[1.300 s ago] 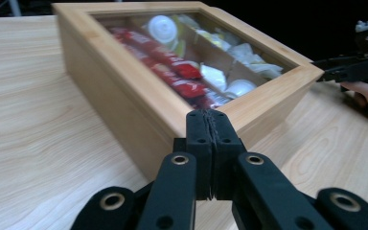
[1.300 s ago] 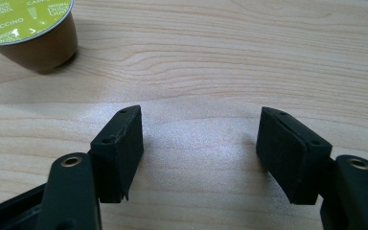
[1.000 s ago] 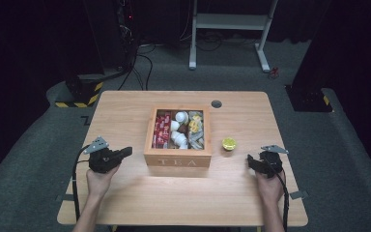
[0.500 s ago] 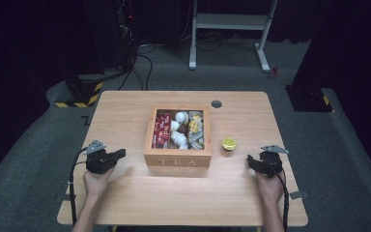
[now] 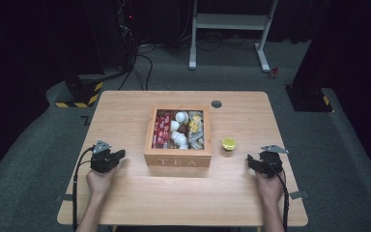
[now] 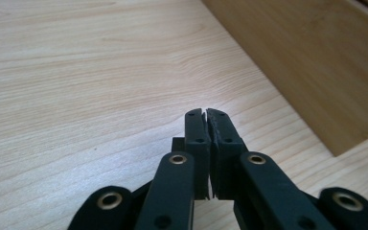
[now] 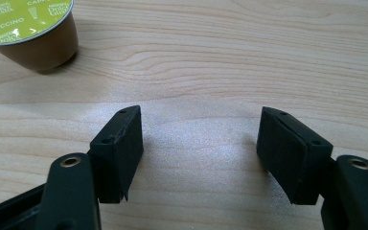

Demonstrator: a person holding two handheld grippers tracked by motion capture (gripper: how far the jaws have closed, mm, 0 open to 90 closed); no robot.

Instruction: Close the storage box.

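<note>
Left hand-held gripper (image 5: 121,154) sinks toward the desk (image 5: 125,104), jaws pinched shut on nothing; right hand-held gripper (image 7: 199,155) waits wide open, empty, capsule (image 7: 28,28) just ahead.

The box (image 5: 177,157) front reads "TEA". The capsule (image 7: 28,28) lid reads "Dolce Gusto" and "CAPPUCCINO" in white on green, partly cut off by the frame.

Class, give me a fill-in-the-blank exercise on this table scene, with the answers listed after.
1. The word on the box front is ____.
2. The capsule has a ____ lid.
3. The left tongs are ____.
4. The right tongs are ____.

Answers: TEA; green; shut; open
</note>
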